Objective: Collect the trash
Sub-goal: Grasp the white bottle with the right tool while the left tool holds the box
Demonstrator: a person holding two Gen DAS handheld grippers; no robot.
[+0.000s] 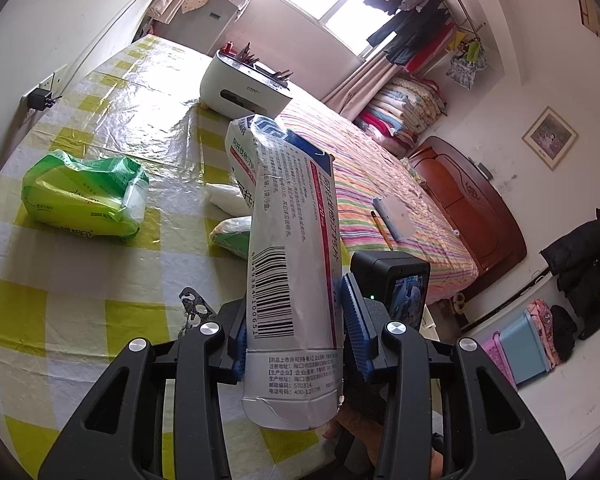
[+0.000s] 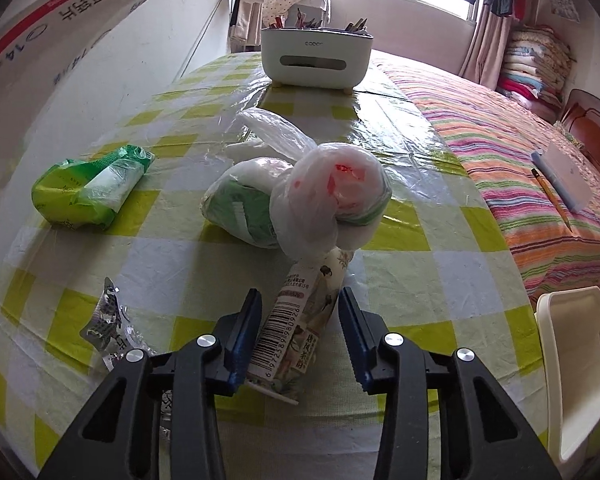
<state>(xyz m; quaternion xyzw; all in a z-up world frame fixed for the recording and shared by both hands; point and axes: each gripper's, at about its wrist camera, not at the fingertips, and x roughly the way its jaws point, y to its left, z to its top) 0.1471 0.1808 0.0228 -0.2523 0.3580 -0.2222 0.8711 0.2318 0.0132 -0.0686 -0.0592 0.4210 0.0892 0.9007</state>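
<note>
While left gripper (image 1: 294,332) pinches the box (image 1: 288,240) mid-frame, right gripper (image 2: 300,340) straddles the carton (image 2: 296,320) at lower centre, right pad clear.

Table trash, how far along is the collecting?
Done: nothing shows as binned yet. In hand: left gripper clamps the medicine box; right gripper straddles the small carton, not gripped. Left: green tissue pack, tied plastic bags, foil blister pack on the table.
</note>
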